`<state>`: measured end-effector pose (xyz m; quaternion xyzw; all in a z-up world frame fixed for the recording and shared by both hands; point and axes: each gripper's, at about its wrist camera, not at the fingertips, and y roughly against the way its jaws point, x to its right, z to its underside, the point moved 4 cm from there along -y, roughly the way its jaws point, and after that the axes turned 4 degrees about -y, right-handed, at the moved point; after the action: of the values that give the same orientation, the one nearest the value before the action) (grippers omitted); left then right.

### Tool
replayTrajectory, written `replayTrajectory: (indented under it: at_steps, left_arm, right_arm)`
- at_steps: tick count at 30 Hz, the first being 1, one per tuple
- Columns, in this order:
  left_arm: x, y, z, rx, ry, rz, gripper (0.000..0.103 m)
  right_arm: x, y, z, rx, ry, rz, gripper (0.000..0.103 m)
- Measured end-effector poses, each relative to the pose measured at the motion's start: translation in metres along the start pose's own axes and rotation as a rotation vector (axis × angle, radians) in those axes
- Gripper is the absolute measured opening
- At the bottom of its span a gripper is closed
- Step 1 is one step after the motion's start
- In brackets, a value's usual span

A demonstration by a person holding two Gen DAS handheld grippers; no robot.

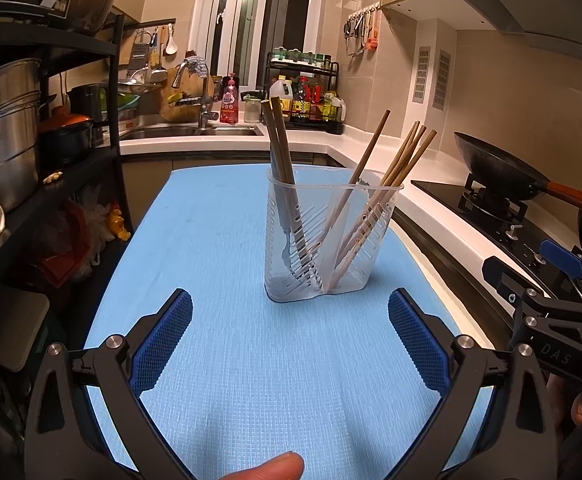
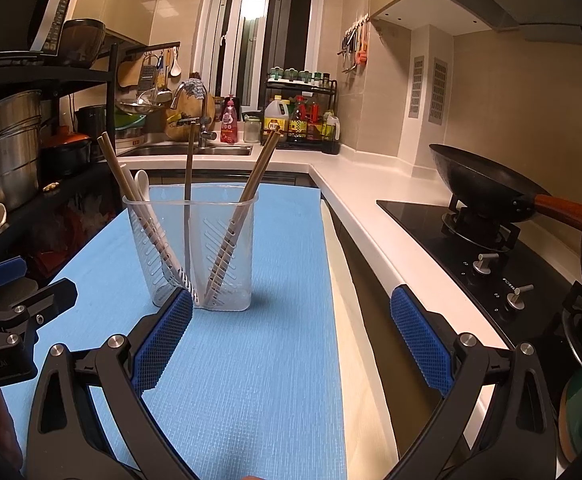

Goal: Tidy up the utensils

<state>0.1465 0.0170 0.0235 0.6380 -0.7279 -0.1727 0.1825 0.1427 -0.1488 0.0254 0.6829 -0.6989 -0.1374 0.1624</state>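
Observation:
A clear plastic utensil holder (image 1: 331,236) with two compartments stands upright on the blue mat (image 1: 219,272). Its left compartment holds two wooden chopsticks (image 1: 279,148) and a white spoon; its right compartment holds several chopsticks (image 1: 403,160). My left gripper (image 1: 290,332) is open and empty, just short of the holder. In the right wrist view the holder (image 2: 195,248) stands ahead on the left, with the spoon (image 2: 142,184) and chopsticks (image 2: 261,168) sticking out. My right gripper (image 2: 291,332) is open and empty, to the right of the holder. The right gripper (image 1: 547,292) also shows at the left view's right edge.
A white countertop (image 2: 371,208) runs along the right of the mat, with a gas stove (image 2: 487,240) and a black wok (image 2: 487,184). A sink (image 1: 187,132) and bottles (image 1: 311,100) are at the back. A black rack with pots (image 1: 7,128) stands on the left.

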Motion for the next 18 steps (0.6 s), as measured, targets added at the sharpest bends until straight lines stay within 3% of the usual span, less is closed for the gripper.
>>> replayTrajectory:
  at_steps: [18]
  left_arm:
    - [0.0033,-0.0011,0.0002,0.003,-0.013,0.006,0.095]
  right_arm:
    - [-0.0013,0.0003,-0.0002,0.002,0.001,-0.001,0.098]
